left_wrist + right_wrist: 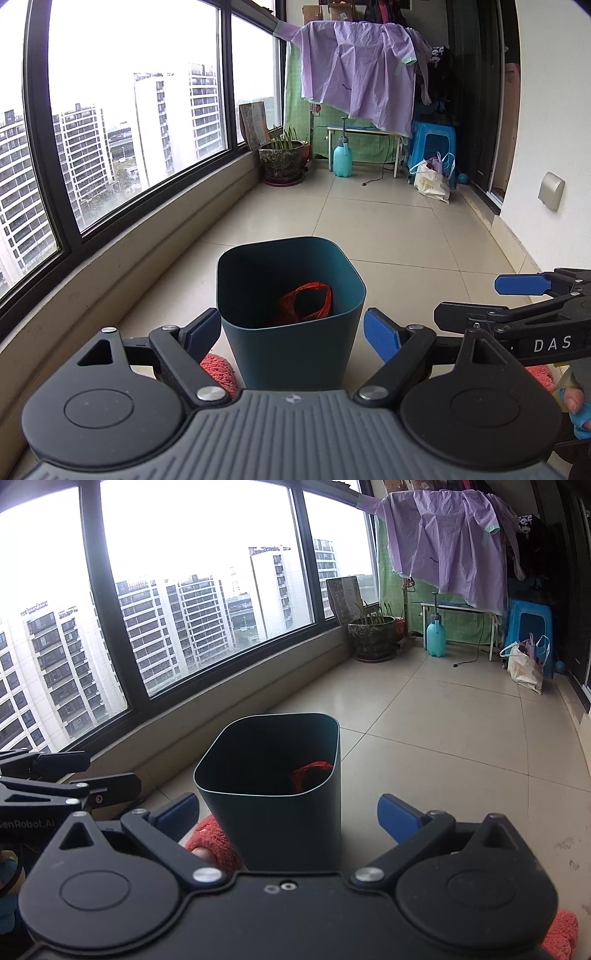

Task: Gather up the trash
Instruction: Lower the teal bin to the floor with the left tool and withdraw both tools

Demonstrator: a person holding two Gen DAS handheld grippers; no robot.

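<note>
Left tool [290, 334] and right tool [288, 814] both spread apart, empty. Teal bin [291, 314] upright on floor, red bag [306, 302] inside. Risk: clumsy reach tips light bin.

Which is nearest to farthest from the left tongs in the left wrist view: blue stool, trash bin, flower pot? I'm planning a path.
1. trash bin, between the left tongs.
2. flower pot, far left by the window.
3. blue stool, far right, slightly beyond.
</note>
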